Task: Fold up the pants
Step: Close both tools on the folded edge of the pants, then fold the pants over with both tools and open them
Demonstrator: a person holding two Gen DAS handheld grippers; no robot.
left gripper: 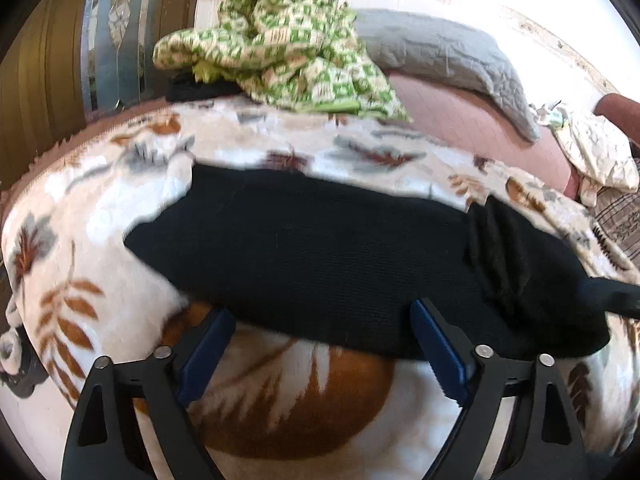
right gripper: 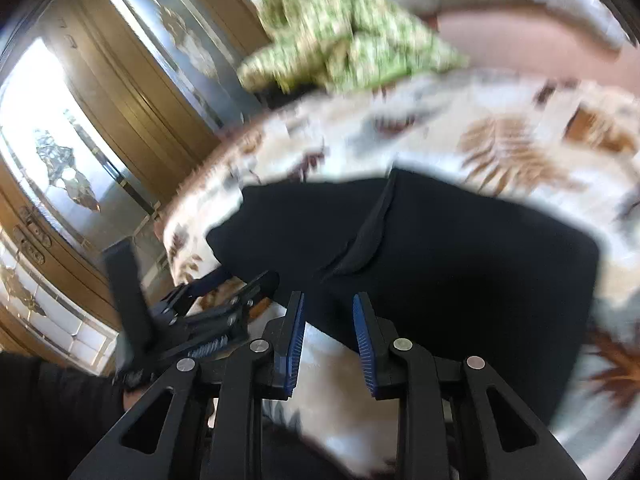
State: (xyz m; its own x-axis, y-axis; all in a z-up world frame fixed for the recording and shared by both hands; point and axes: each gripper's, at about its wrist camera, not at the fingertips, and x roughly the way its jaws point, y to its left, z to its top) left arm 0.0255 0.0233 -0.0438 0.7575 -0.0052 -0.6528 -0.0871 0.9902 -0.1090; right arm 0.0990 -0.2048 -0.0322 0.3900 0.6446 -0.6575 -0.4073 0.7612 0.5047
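Black pants (left gripper: pixel 320 256) lie folded lengthwise across a leaf-patterned blanket (left gripper: pixel 100 264), legs to the left, bunched waist to the right. My left gripper (left gripper: pixel 322 312) is open wide, its blue pads at the pants' near edge, holding nothing. In the right wrist view the pants (right gripper: pixel 460 264) fill the middle, with a raised fold ridge. My right gripper (right gripper: pixel 328 300) is partly open, its fingertips at the near edge of the pants, nothing between the pads. The left gripper (right gripper: pixel 224 280) shows there at the left. The right gripper's tip (left gripper: pixel 612 294) shows at the right of the left wrist view.
A green-and-white patterned cloth (left gripper: pixel 280 40) is heaped at the far side of the bed. A grey quilt (left gripper: pixel 448 56) lies on a pink sheet (left gripper: pixel 472 120) behind. Wooden doors with glass panels (right gripper: pixel 80 128) stand to the left. A crumpled pillow (left gripper: pixel 596 152) is far right.
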